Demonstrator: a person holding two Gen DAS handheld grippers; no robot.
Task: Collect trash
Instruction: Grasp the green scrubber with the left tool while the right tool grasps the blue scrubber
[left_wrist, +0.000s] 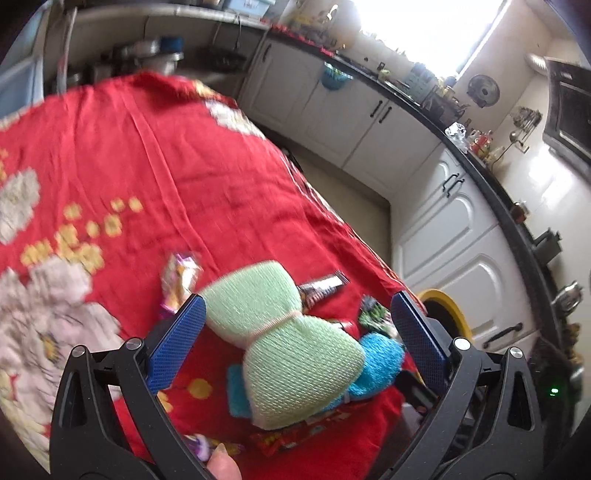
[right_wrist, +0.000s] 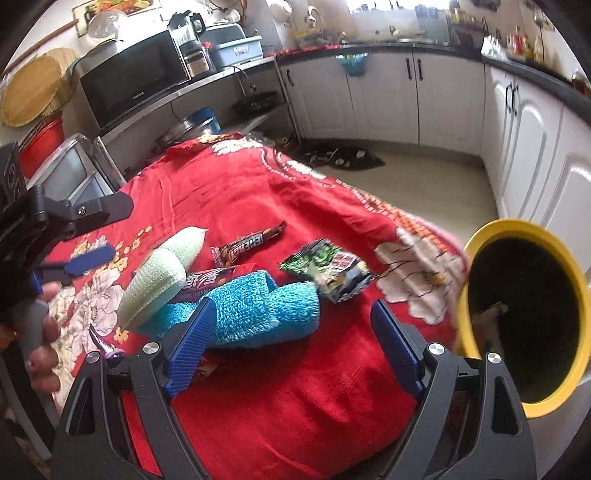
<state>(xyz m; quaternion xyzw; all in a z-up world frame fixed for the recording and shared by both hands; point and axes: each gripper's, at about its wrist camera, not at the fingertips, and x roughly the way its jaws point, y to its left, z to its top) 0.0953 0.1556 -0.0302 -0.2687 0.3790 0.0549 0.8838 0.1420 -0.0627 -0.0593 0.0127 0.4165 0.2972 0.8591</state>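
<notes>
Both tools spread wide and empty over the red-covered surface; wrappers ahead, bin off the right edge.

Left to right: my left tool hangs released, straddling a green scrubber that lies on a blue cloth; neither reads as trash to me. A pink candy wrapper lies just past its left finger, touching nothing. In the right view, my right tool is also released and holds nothing. The dark bar wrapper lies ahead, long axis running left-near to right-far. The green snack packet lies flat just ahead, near the midline and closest to the right tool. The yellow-rimmed bin stands just beside the surface, right of that tool. I judge the right tool better placed: short reach forward, then swing right.
</notes>
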